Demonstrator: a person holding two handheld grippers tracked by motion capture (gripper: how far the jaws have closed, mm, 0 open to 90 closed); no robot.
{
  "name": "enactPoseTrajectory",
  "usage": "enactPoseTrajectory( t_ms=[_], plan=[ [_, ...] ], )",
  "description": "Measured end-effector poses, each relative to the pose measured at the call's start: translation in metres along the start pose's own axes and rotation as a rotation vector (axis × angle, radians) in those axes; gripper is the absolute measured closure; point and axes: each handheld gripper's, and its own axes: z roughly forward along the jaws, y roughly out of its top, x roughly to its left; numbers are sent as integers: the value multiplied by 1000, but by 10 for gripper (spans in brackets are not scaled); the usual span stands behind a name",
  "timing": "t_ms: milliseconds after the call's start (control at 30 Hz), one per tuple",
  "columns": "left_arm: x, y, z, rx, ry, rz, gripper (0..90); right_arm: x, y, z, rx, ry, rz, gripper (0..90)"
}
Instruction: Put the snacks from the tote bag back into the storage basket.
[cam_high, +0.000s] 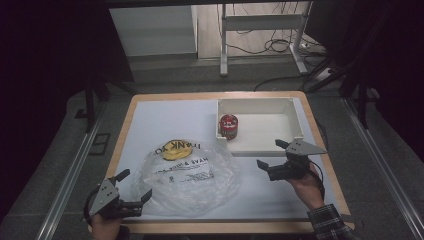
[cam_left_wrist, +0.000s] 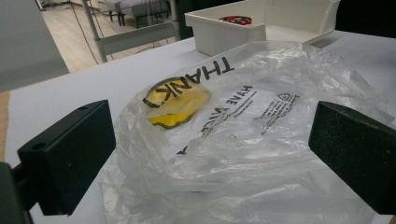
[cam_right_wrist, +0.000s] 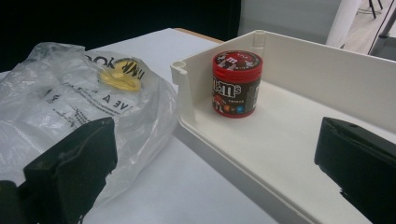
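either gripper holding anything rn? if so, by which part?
Nothing is held. The left gripper is open, its jaws straddling the near edge of the plastic bag without closing. The right gripper is open beside the white tray, aimed toward the candy jar.

White metal frame (cam_high: 260, 22) and cables (cam_high: 272, 46) beyond the table (cam_high: 125, 125)

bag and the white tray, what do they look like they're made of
The bag looks like thin clear plastic film: see-through, crinkled, glossy, with black print. The white tray looks like rigid moulded plastic with a smooth, slightly shiny finish, going by its even walls and rounded corner posts, though the look alone leaves the exact material open.
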Motion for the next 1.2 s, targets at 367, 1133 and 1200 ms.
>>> enactPoseTrajectory(
  t_ms=[367, 1133, 1200],
  plan=[
    [0, 0, 0, 0, 0, 0, 6, 2, -6, -11, -9, -12, 13, 0],
    [0, 0, 0, 0, 4, -3, 6, 7, -22, -40, 6, -67, -1, 0],
    [0, 0, 0, -5, 2, -7, 6, 7, -24, -42, 9, -72, 1, 0]
  ],
)
